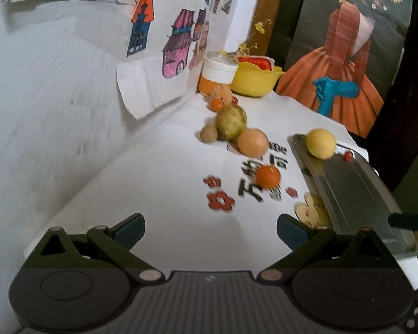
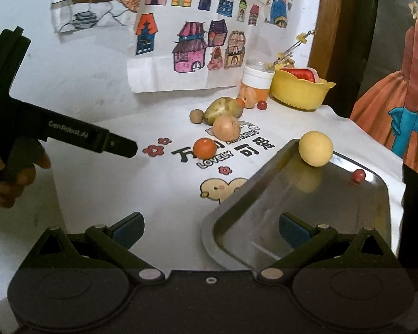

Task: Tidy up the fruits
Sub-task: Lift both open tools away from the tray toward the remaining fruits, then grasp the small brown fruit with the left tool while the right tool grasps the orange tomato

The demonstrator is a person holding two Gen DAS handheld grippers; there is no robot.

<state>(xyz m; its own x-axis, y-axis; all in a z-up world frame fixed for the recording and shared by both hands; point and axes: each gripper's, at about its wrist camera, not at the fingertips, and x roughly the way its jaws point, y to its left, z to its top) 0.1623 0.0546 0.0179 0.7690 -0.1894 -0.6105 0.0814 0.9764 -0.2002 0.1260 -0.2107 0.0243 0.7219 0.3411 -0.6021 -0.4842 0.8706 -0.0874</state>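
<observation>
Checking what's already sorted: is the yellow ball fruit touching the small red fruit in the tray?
Apart. The right wrist view shows bare tray between the yellow fruit and the small red fruit.

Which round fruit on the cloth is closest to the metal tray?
The small orange fruit lying on the printed letters. The tan, green and small brown ones sit farther back, toward the yellow bowl, away from the tray.

The right gripper (image 2: 210, 232) is hovering with its jaws spread wide and empty, its right finger (image 2: 292, 229) hanging over the near corner of a steel tray (image 2: 264, 208). Beyond that finger, a yellow fruit (image 2: 315, 148) and small red berry (image 2: 358, 175) are sitting in the tray. Ahead between the fingers, an orange (image 2: 205, 148) is lying on the cloth. Far off the left finger, the left gripper (image 2: 119, 146) is pointing inward.
</observation>
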